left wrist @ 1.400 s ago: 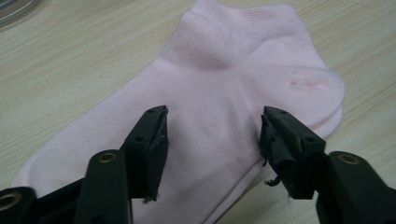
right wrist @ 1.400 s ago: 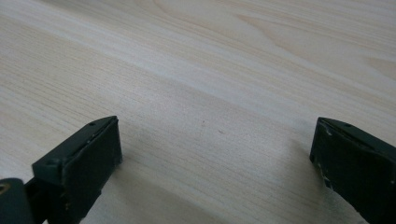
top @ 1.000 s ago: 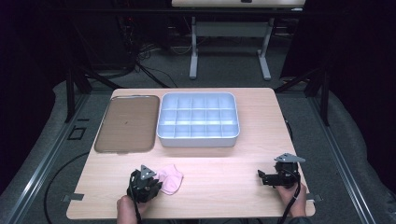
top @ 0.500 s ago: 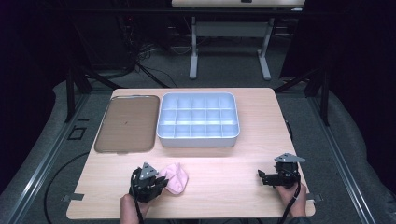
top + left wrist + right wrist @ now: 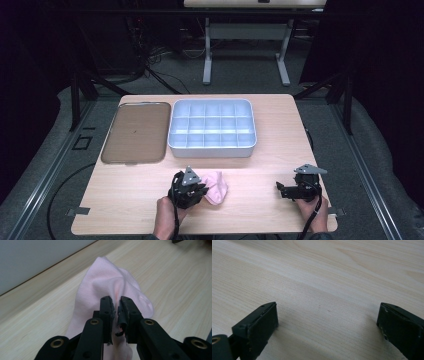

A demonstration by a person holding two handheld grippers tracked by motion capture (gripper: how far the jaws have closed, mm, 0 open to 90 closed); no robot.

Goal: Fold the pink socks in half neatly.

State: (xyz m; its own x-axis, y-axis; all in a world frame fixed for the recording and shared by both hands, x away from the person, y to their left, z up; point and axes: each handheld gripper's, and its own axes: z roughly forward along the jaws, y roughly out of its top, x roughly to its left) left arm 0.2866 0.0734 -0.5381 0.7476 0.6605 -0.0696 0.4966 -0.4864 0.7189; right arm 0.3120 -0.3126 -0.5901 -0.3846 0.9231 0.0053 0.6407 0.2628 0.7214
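Note:
A pink cloth [image 5: 216, 187] lies bunched on the wooden table [image 5: 250, 170] near its front edge. My left gripper [image 5: 199, 189] is shut on a fold of the pink cloth [image 5: 110, 285], which spreads away from the jaws in the left gripper view; the left gripper [image 5: 117, 305] has its two pads pinched close with fabric between them. My right gripper [image 5: 281, 189] rests at the front right, held by a hand, apart from the cloth. In the right gripper view the right gripper [image 5: 327, 322] stands open over bare wood.
A pale blue divided bin [image 5: 212, 128] with several compartments stands at the back middle of the table. A flat brown tray [image 5: 135, 132] lies to its left. A second table's legs [image 5: 245, 50] stand beyond the far edge.
My left gripper has moved to the right and slightly up, dragging the pink cloth with it. The right gripper has stayed where it was.

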